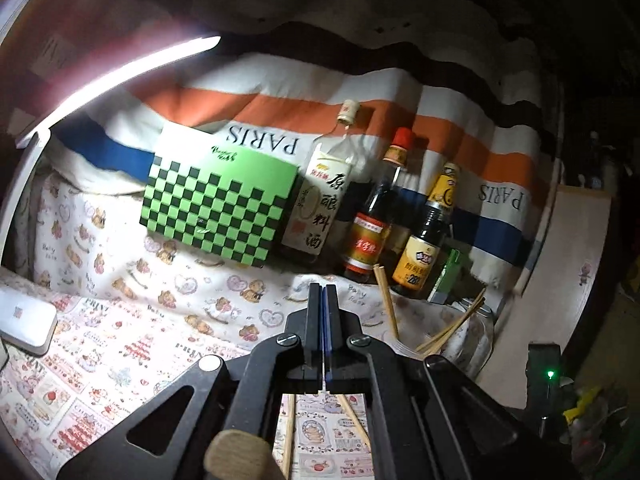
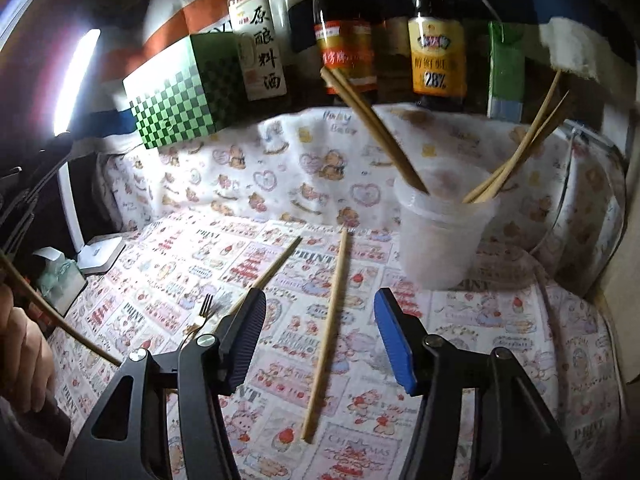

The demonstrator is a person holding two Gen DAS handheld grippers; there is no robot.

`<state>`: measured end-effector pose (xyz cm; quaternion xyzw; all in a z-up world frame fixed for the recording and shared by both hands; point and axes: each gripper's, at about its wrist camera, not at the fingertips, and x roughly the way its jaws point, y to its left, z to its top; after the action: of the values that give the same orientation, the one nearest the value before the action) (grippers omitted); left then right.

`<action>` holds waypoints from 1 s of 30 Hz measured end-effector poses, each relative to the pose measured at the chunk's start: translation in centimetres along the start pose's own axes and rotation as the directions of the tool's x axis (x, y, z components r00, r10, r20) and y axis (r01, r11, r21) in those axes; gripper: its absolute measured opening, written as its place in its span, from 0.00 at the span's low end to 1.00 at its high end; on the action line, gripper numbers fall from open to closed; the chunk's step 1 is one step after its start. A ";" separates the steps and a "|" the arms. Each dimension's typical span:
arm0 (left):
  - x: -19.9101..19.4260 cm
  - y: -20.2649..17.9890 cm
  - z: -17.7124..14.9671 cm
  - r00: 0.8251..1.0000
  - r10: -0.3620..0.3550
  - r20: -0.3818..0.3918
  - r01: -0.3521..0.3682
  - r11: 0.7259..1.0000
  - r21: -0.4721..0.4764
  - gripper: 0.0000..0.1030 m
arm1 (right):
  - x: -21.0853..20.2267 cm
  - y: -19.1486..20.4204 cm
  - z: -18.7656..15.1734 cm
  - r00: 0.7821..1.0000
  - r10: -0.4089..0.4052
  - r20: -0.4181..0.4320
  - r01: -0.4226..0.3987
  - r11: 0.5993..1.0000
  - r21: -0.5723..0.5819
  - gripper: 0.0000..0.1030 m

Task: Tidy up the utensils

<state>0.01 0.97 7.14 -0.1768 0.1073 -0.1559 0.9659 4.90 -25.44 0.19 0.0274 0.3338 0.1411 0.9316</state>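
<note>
— Black and blue pads of the left gripper [image 1: 324,288], pressed flat together, with nothing seen between them.

— And ahead of the tips?

— Straight beyond, a green-and-black chequered box [image 1: 220,208] and a row of dark sauce bottles [image 1: 370,220], backed by a striped blanket [image 1: 280,100]. Just right of the jaws, a clear plastic cup [image 1: 400,346], partly hidden behind the gripper's frame, with thin bamboo sticks [image 1: 386,300] leaning out of it. Underneath, glimpsed through the frame, two loose bamboo chopsticks [image 1: 290,432] flat on the pink printed tablecloth [image 1: 120,360].

— Over to the right wrist view?

— Right gripper [image 2: 320,294] tilted down over the tablecloth, jaws apart, clamped on nothing. Between the two fingers but lower, touching neither, a long chopstick [image 2: 326,344] lying lengthwise. Slanting up from the left fingertip, a second chopstick [image 2: 276,266], its near end hidden behind that finger. Just left of the same finger, a small gold fork [image 2: 204,308].

— And the cup?

— Ahead and to the right, upright, well clear of the fingers, sticks leaning out on both sides. At the far left, a hand [image 2: 24,340] beside another raised chopstick [image 2: 60,316]; cannot tell what holds it.
</note>
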 end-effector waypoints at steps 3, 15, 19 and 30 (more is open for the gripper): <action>0.1 0.9 0.4 1.000 0.015 -0.001 -0.015 1.000 -0.025 0.00 | 0.3 -0.3 0.0 1.000 -0.002 -0.016 0.003 1.000 0.018 0.52; 7.6 2.7 1.6 0.943 0.205 -0.263 -0.190 0.979 0.080 0.00 | 1.4 -1.1 -0.1 0.998 -0.033 -0.053 0.035 0.999 0.039 0.46; 12.6 3.5 0.6 0.875 0.207 -0.437 -0.199 0.978 0.063 0.00 | 1.8 -1.5 -0.1 0.997 -0.029 -0.073 0.033 0.998 0.058 0.43; 17.9 2.1 -4.5 0.755 0.300 -0.583 -0.259 0.953 0.156 0.00 | 2.8 -2.1 -0.1 0.991 -0.033 -0.132 0.044 0.996 0.078 0.40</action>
<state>15.97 -4.59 -0.51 -0.0684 0.4278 -0.0612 0.8992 7.38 -26.63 -1.94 0.0495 0.4000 0.1110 0.9084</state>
